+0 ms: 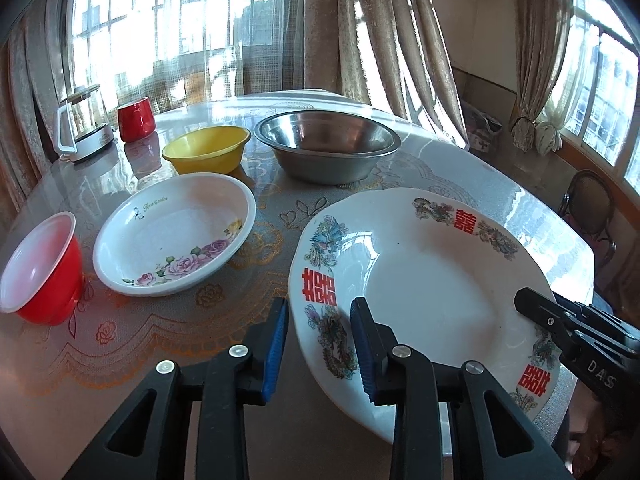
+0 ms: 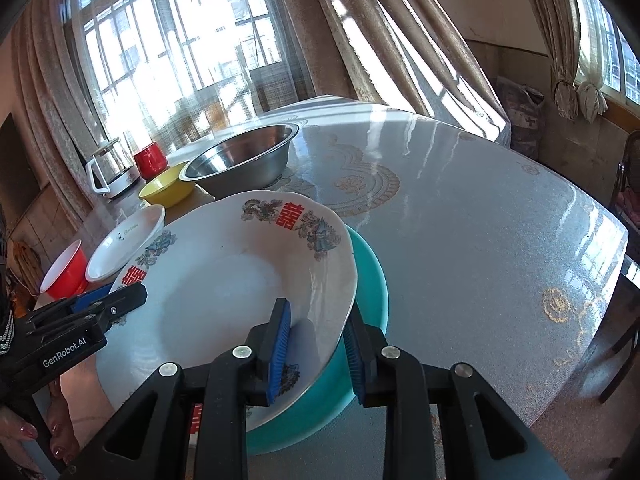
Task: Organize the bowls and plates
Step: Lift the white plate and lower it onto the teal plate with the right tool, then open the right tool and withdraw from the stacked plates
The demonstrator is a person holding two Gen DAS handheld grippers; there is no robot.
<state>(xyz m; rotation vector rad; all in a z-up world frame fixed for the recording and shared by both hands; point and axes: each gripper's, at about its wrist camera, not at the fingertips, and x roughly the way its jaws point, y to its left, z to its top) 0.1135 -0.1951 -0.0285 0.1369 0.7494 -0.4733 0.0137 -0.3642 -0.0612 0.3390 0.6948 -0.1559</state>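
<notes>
Both hand-held grippers straddle the rim of the large white plate with red characters (image 1: pixel 432 280): the left hand-held gripper (image 1: pixel 320 344) at its left edge, the right hand-held gripper (image 2: pixel 316 344) at its right; whether either pinches it I cannot tell. The plate sits over a teal plate (image 2: pixel 372 280) on the worktop (image 2: pixel 480 220). Farther: floral dish (image 1: pixel 176 236), red bowl (image 1: pixel 40 268), yellow bowl (image 1: pixel 206 150), steel bowl (image 1: pixel 326 144).

Bright daylight pours through tall barred windows (image 1: pixel 160 20) behind sheer netting, flanked by heavy beige curtains (image 1: pixel 380 32). A round table (image 2: pixel 480 220) under a glossy patterned cover fills the room. A dark chair (image 1: pixel 592 208) stands by a side window (image 1: pixel 608 92), near the beige wall (image 1: pixel 476 20).
</notes>
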